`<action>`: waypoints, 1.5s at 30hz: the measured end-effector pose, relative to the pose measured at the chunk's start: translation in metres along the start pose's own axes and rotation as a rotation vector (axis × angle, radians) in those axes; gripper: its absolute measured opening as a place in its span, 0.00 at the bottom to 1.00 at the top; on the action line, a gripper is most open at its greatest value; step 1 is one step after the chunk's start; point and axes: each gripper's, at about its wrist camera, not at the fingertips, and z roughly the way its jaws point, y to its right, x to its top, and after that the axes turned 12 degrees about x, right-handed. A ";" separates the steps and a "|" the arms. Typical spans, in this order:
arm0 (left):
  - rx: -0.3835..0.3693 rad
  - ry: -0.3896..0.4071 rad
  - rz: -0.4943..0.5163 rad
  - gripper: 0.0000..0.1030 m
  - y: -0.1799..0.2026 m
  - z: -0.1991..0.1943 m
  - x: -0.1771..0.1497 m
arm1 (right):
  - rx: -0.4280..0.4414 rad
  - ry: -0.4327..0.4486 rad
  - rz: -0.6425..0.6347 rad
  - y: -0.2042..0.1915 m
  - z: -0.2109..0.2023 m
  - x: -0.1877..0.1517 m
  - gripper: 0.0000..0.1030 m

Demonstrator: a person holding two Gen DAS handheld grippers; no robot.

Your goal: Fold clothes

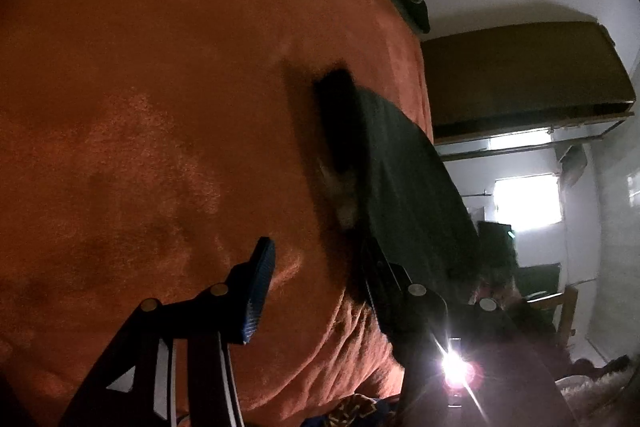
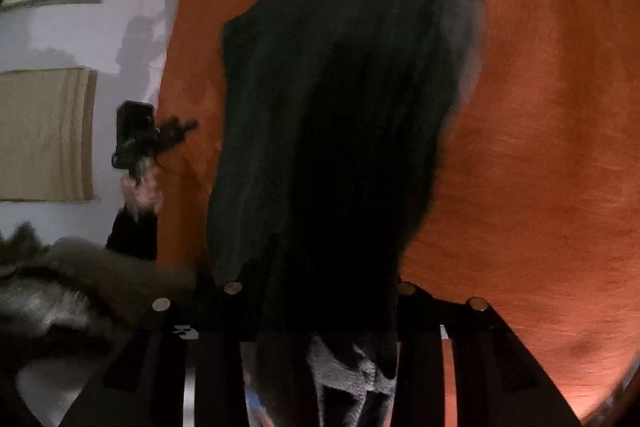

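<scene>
Left gripper (image 1: 316, 291) held out with jaws spread wide – nothing between them, right gripper (image 2: 316, 307) clamped on dark cloth, tips hidden.

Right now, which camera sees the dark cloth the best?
The right wrist view: the dark green cloth fills the middle, hanging over the orange blanket. The left wrist view shows only a slanted strip of it beside the left gripper.
</scene>
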 end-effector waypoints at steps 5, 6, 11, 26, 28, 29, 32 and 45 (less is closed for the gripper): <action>0.057 -0.064 0.106 0.45 0.035 0.014 0.023 | -0.147 -0.061 0.245 0.065 -0.024 0.018 0.52; 0.053 -0.071 0.137 0.45 0.047 0.014 0.031 | -0.154 -0.038 0.279 0.068 -0.026 0.018 0.61; 0.055 -0.117 0.325 0.51 0.105 0.034 0.086 | -0.205 0.429 0.234 0.025 -0.054 -0.060 0.74; 0.058 -0.326 0.507 0.51 0.170 0.168 0.178 | 0.175 0.989 0.438 0.025 0.045 -0.265 0.74; 0.060 -0.337 0.515 0.51 0.170 0.173 0.173 | 0.181 0.991 0.430 0.029 0.054 -0.257 0.74; 0.060 -0.343 0.519 0.52 0.170 0.175 0.171 | 0.178 0.990 0.420 0.031 0.055 -0.253 0.75; 0.069 -0.349 0.550 0.54 0.171 0.180 0.160 | 0.171 0.988 0.392 0.036 0.059 -0.238 0.85; 0.114 -0.357 0.565 0.57 0.166 0.181 0.154 | 0.159 0.933 0.380 0.060 0.051 -0.156 0.90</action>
